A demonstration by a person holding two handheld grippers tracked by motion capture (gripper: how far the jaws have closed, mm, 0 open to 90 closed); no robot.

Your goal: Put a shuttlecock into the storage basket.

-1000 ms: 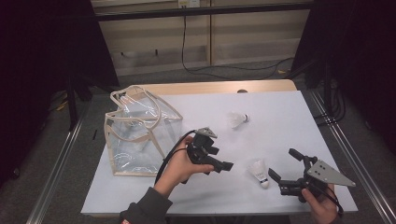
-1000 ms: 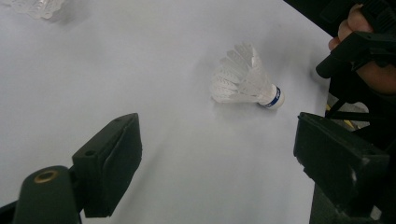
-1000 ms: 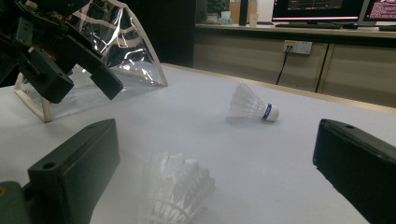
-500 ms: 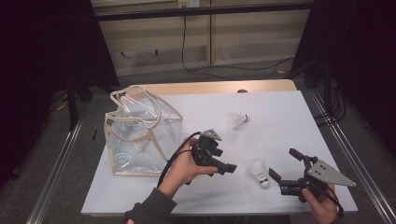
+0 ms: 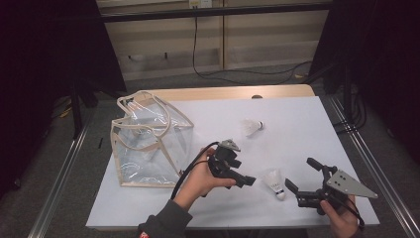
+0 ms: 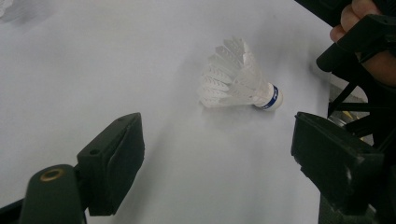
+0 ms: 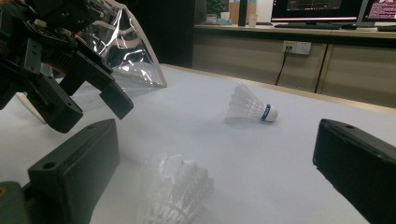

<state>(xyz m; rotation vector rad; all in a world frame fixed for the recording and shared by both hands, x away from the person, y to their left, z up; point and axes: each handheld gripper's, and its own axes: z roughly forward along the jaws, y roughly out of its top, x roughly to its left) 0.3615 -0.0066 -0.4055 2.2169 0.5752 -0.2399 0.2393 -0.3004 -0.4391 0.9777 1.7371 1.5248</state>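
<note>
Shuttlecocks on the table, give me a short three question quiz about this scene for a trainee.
1. How many shuttlecocks lie on the table?
2. True or false: the near shuttlecock lies between the left gripper and the right gripper.
3. What stands at the table's left side: A) a cardboard box, B) a clear bag, C) a metal bucket?

Key: 1. Two; the far shuttlecock is the other. 2. True. 3. B.

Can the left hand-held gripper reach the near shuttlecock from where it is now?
Probably yes. The left hand-held gripper has open jaws facing the near shuttlecock, which lies on its side on the white table with bare surface between them.
</note>
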